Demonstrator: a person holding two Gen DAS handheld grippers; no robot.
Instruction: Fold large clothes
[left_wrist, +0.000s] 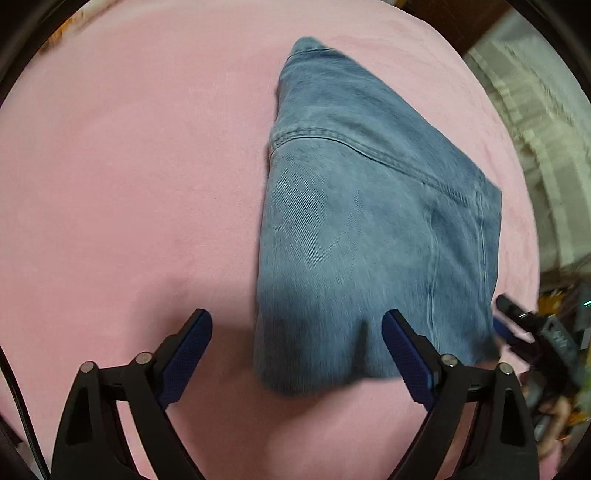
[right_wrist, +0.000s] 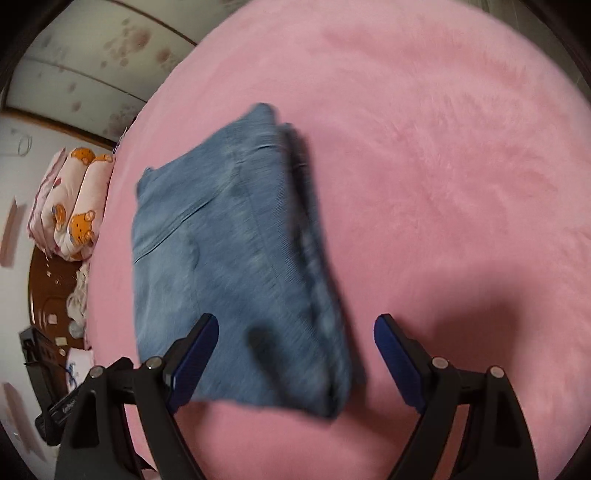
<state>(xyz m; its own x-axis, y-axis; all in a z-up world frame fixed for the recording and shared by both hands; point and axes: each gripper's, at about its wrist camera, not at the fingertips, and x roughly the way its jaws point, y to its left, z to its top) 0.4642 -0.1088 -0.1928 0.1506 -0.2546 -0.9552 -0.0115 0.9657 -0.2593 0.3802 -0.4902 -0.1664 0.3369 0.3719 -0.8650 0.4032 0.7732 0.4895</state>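
A folded pair of blue denim jeans is seen lying flat on a bed covered in pink plush fabric, the denim showing a twill weave, stitched seams and a faded wash, its outline roughly a tapered wedge. In the left wrist view the jeans fill the area from 12 to 4 o'clock, the near hem lying just ahead of the fingertips. The left gripper is held wide, its dark blue textured pads on black fingers set apart with nothing clamped between them; one finger stands over bare pink fabric, the other over the denim's near edge. At 4 o'clock in that view the right gripper is glimpsed just beside the jeans' corner. From the right wrist view the jeans are shown at centre-left with stacked layers visible along the 1 o'clock edge, and the right gripper is likewise spread wide, empty. At 9 o'clock a rolled quilt with orange bear prints is seen off the bed, above dark brown wooden furniture. Motion blur softens the denim.
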